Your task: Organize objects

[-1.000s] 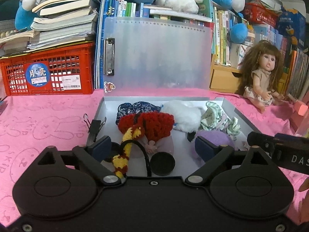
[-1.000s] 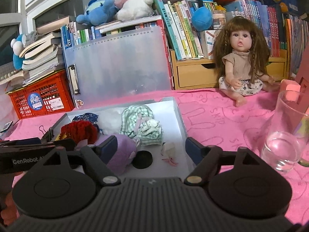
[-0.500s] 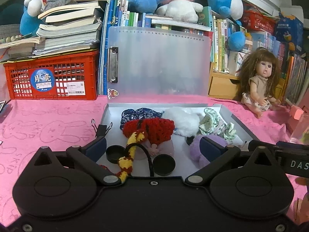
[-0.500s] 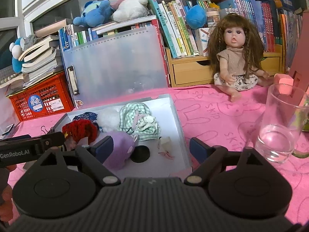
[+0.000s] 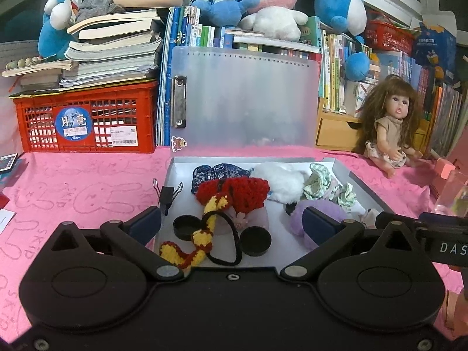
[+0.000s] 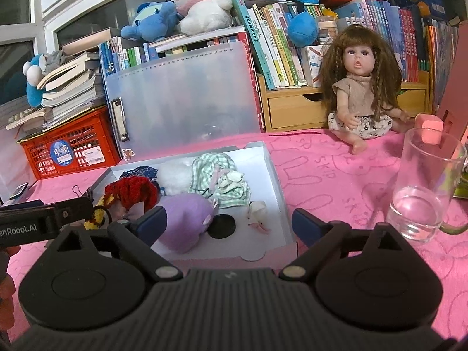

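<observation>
Child's room — plush toys (image 5: 270,5), books (image 6: 272,49).

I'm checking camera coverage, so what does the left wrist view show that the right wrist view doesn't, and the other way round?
Only the left wrist view shows both black lids and the whole binder clip beside the tray. Only the right wrist view shows the whole drinking glass and the small white toy. Both show the tray, the red knitted piece, the purple plush and the doll.

Dim indoor light, sharp, fisheye-bent edges.
</observation>
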`<state>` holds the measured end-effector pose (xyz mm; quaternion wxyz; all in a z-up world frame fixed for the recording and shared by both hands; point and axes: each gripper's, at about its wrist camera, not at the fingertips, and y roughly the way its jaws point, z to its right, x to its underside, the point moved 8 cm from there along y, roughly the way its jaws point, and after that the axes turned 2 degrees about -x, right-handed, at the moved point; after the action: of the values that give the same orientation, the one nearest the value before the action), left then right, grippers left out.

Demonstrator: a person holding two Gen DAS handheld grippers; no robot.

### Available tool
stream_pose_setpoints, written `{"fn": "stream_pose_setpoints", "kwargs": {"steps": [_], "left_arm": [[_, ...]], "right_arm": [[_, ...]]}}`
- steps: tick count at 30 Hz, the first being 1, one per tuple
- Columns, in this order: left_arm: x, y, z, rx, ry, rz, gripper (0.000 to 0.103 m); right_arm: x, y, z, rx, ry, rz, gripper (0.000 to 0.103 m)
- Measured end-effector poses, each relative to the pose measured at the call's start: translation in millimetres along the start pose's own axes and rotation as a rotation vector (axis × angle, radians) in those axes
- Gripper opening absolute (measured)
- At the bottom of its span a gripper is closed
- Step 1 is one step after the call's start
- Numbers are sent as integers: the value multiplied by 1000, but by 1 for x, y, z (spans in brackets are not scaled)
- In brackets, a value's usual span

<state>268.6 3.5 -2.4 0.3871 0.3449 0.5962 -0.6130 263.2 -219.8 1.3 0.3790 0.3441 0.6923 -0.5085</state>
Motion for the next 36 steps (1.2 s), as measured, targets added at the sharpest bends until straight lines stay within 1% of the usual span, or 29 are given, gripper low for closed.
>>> {"fn": "stream_pose_setpoints", "kwargs": {"steps": [6, 27, 36], "left_arm": [[13, -6, 1, 1, 18, -16, 103], [45, -26, -6, -5, 43, -58, 103], [57, -31, -5, -6, 77, -75, 103]], "right_arm": [[9, -4, -2, -12, 8, -7, 98], [32, -19, -16, -11, -60, -41, 100], [49, -21, -19, 5, -83, -80, 101]]}}
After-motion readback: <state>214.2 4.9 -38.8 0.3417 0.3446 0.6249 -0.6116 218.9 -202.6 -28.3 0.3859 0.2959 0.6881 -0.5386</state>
